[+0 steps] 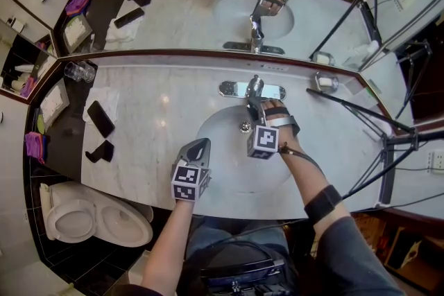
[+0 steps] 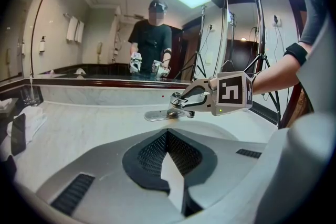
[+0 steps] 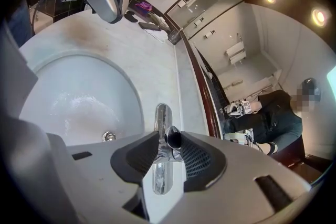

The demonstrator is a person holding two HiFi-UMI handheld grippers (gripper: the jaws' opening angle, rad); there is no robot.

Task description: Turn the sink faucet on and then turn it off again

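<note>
Currently the faucet (image 1: 254, 88) stands at the back centre of the sink (image 1: 222, 156), set in a marble counter (image 1: 159, 104) below the mirror (image 1: 180, 17). The right gripper (image 1: 258, 111) straddles the faucet's lever handle (image 3: 172, 137), jaws released; one pad looks to touch the knob, with a gap at the other. The left gripper (image 1: 198, 146) hangs over the sink's front rim, clenched and empty.
</note>
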